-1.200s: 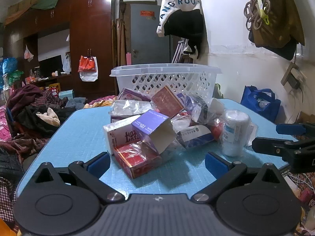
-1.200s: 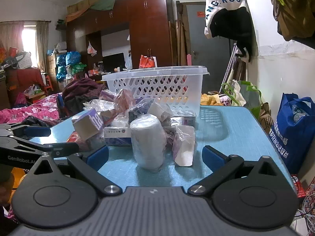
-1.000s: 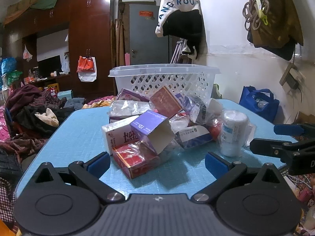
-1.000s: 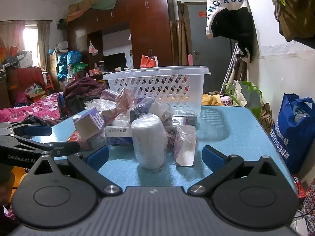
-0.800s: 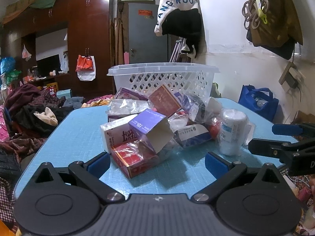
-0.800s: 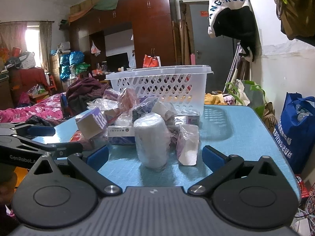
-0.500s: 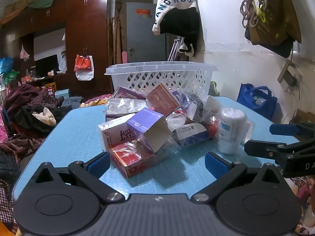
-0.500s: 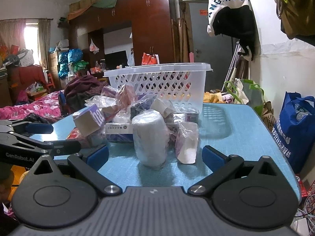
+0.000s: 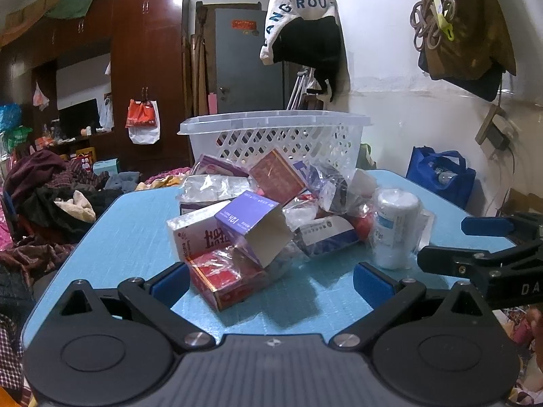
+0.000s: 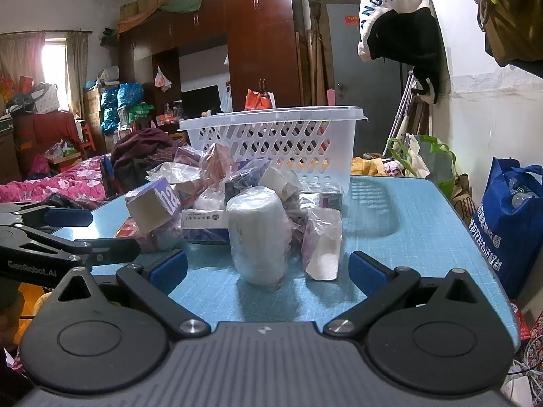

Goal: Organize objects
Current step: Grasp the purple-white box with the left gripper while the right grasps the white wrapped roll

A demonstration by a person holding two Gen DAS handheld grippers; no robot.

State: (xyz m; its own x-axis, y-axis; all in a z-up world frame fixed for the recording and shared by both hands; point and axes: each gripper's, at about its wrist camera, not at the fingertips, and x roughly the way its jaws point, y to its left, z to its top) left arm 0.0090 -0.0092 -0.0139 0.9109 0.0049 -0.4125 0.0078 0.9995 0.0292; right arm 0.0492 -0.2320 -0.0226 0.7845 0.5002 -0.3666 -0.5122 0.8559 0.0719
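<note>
A heap of boxes and plastic-wrapped packets lies on a blue table [image 9: 129, 224] in front of a white slotted basket [image 9: 275, 139]. In the left wrist view a red box [image 9: 220, 273] and a purple box [image 9: 253, 227] lie nearest my left gripper [image 9: 271, 279], which is open and empty just short of them. The right wrist view shows a wrapped white roll [image 10: 258, 234] and a small white packet [image 10: 322, 242] just ahead of my open, empty right gripper [image 10: 268, 269]. Each gripper shows at the edge of the other's view: the right gripper [image 9: 475, 237], the left gripper [image 10: 64, 234].
Beyond the table's left side lie heaps of clothes [image 9: 51, 190] and a pink flowered bedspread [image 10: 51, 183]. A blue bag [image 10: 512, 217] stands on the floor at the right. A wardrobe [image 9: 146, 78] and a grey door [image 9: 247, 61] are behind the basket [image 10: 271, 142].
Both grippers have crept slightly forward toward the heap, so the boxes and the roll look a little closer. Both have stayed open, and nothing on the table has moved.
</note>
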